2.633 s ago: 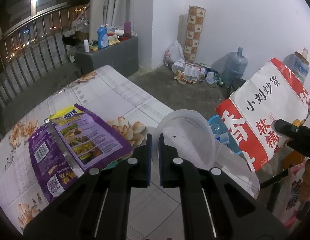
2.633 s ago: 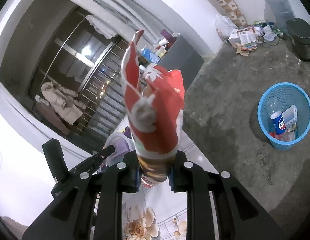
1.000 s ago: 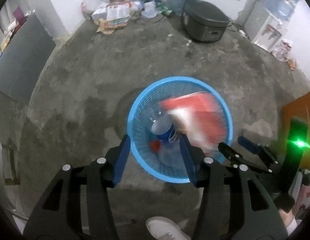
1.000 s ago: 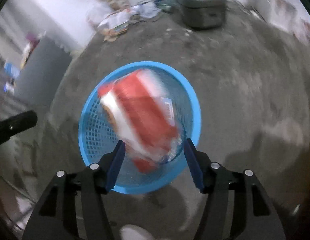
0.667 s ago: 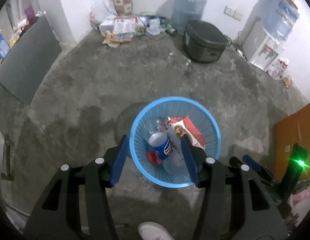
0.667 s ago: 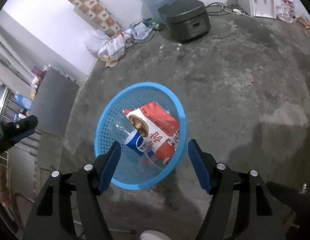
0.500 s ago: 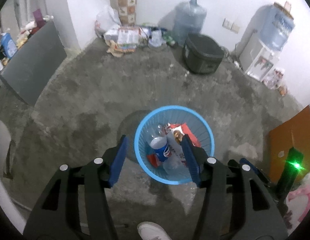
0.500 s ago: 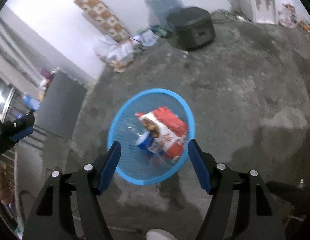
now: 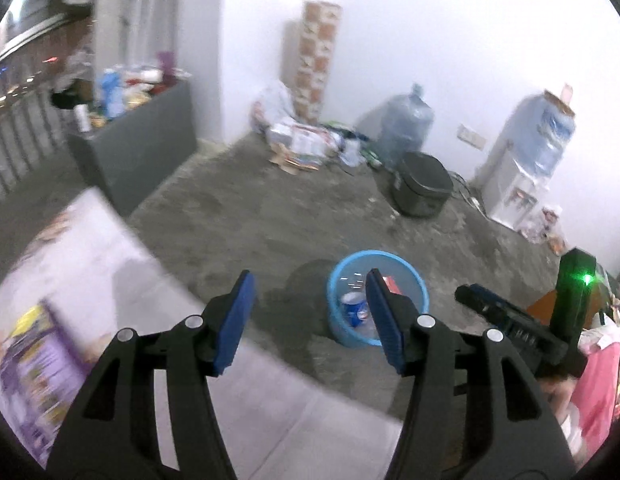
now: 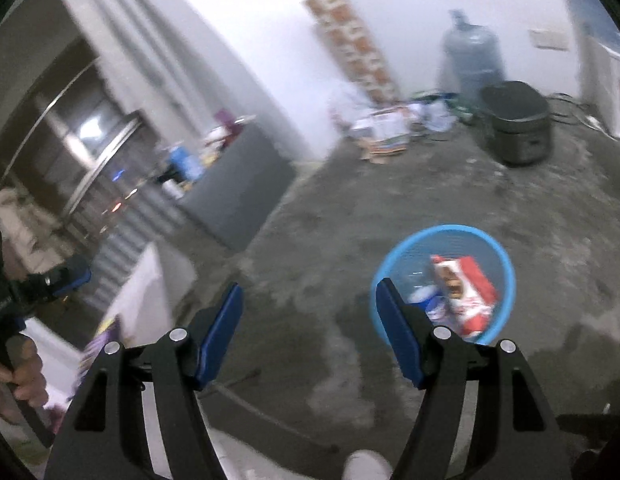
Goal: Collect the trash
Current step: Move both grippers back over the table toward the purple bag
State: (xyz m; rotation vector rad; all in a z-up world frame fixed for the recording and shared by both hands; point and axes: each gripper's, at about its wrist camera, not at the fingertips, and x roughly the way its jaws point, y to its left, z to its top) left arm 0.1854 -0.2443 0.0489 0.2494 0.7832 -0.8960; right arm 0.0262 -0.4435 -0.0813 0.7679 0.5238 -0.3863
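Both grippers have risen away from the round blue plastic mesh basket (image 10: 506, 276), where the red and white snack bag (image 10: 466, 292) now lies, and the white flower-printed table (image 9: 121, 248) has come back into the left wrist view. The left gripper (image 9: 307, 318) and the right gripper (image 10: 310, 330) both stand wide and empty. The purple and yellow snack packet (image 9: 33, 356) lies near the table edge, so a hasty reach could push it off; beyond, the grey concrete floor (image 9: 249, 208) is open up to the wall clutter.
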